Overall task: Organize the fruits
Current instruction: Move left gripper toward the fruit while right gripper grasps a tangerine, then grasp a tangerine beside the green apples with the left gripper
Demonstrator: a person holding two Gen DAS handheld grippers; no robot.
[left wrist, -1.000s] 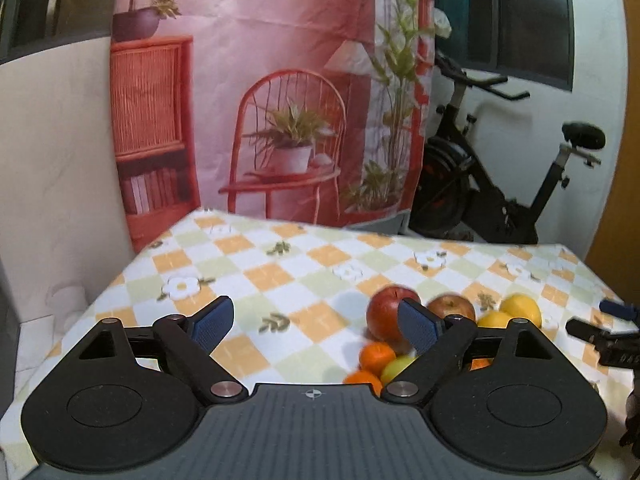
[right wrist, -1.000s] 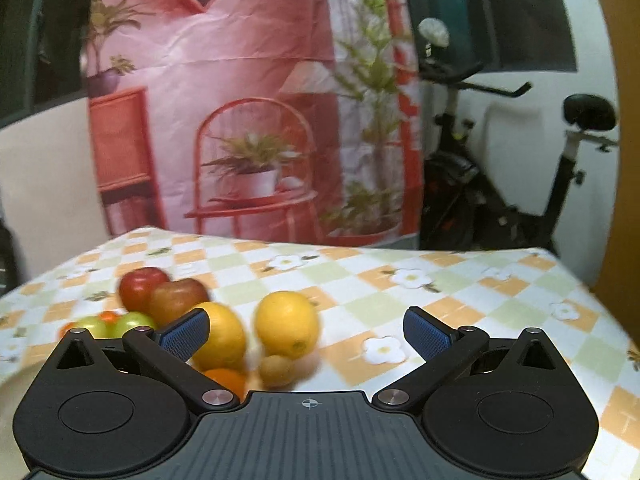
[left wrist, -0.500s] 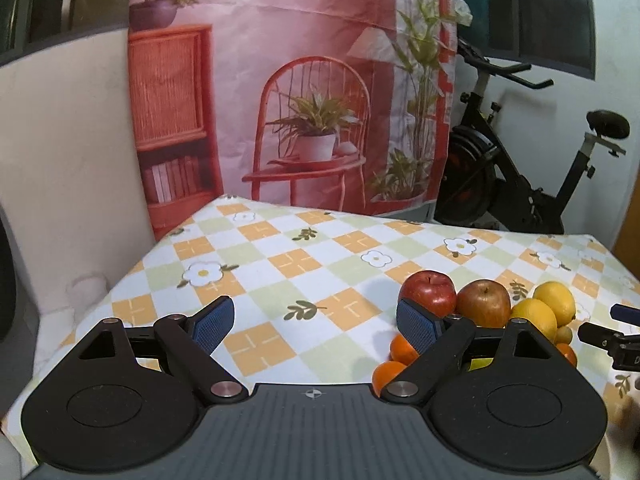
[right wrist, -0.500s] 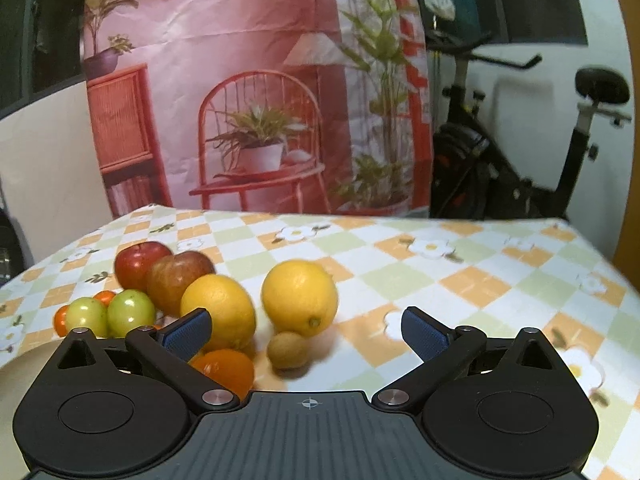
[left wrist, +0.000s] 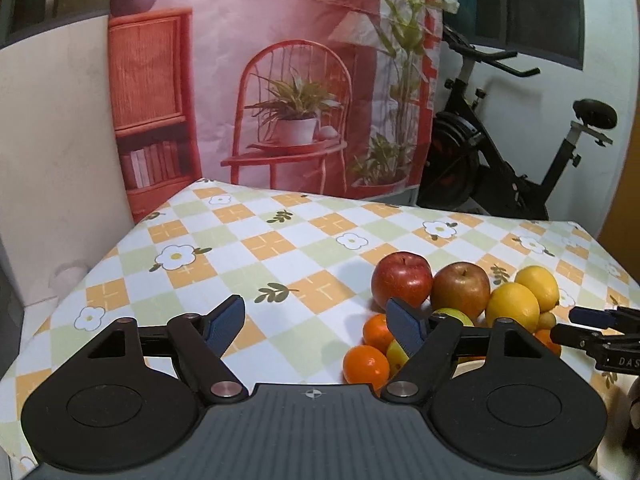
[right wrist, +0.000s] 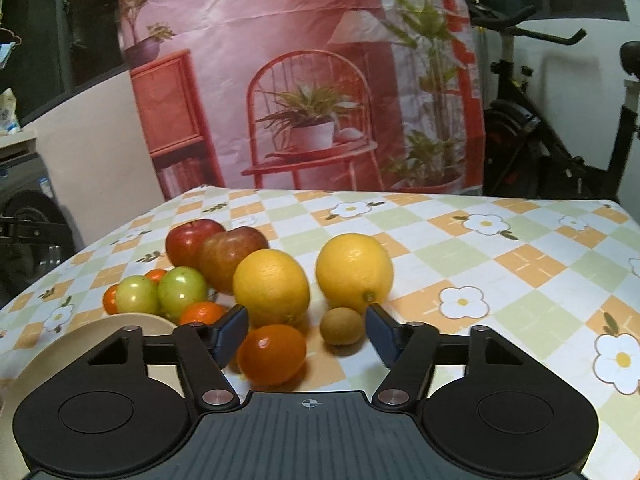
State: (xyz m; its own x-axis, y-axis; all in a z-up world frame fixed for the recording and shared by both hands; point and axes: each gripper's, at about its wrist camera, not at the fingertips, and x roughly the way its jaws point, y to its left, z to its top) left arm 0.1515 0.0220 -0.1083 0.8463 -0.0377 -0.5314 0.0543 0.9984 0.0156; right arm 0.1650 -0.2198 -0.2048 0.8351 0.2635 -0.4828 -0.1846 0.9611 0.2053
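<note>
While narrowing, jaws still apart and gripping nothing, right claw [right wrist: 306, 326] is framing a tangerine [right wrist: 272, 354] and kiwi [right wrist: 341, 325] on the counter [right wrist: 500, 256]; left claw [left wrist: 316, 320], also narrowing, empty; oranges [right wrist: 272, 286], apples [right wrist: 230, 258] lying beyond.

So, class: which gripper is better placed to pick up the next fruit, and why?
The right gripper. Its jaws have just been closing, and the small orange mandarin sits between them, untouched. The left gripper frames only bare checked tablecloth, fruit to its right.
</note>
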